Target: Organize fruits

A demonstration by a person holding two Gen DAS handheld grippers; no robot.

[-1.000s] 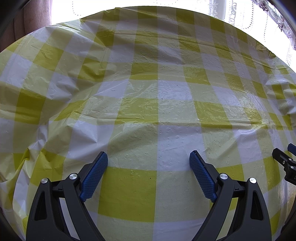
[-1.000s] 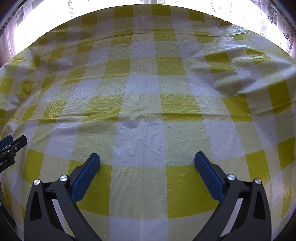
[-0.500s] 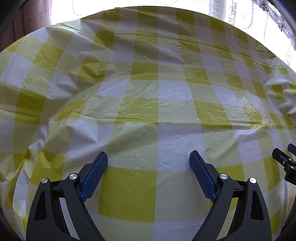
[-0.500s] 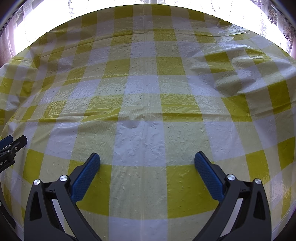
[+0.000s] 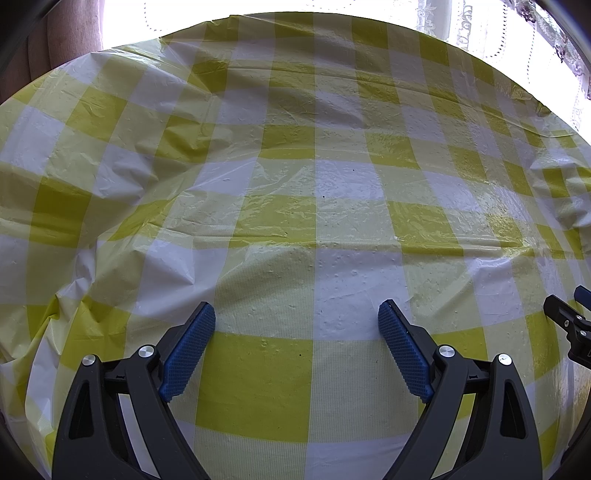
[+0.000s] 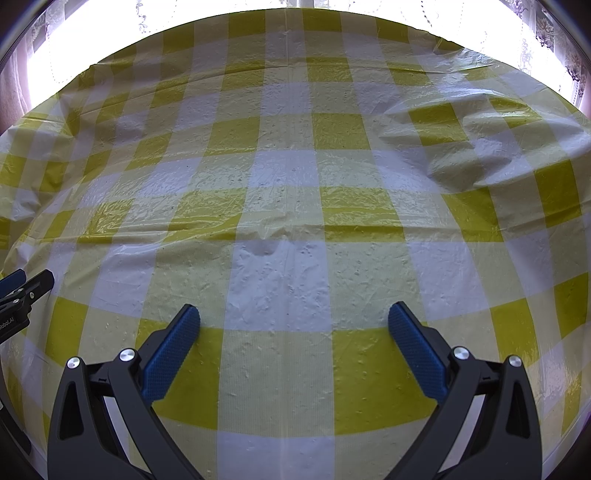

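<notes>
Both claws hang tilted down over a yellow-and-white checked tablecloth (image 5: 314,221), side by side. The left gripper (image 5: 297,314) stands wide open with nothing between its blue pads (image 5: 188,347) (only crinkled plastic cloth lies ahead). The right gripper (image 6: 293,317) is likewise spread apart and empty. No fruit shows ahead of, beside or between either claw.

Window (image 5: 122,26) behind the tablecloth's far edge blown out white; nothing readable through it. Lace curtain (image 5: 546,33) pattern partly washed out. Right gripper (image 5: 570,328) cut by the left wrist view's right edge, left gripper (image 6: 18,295) by the right wrist view's left edge. Tablecloth (image 6: 280,177) runs off frame.
</notes>
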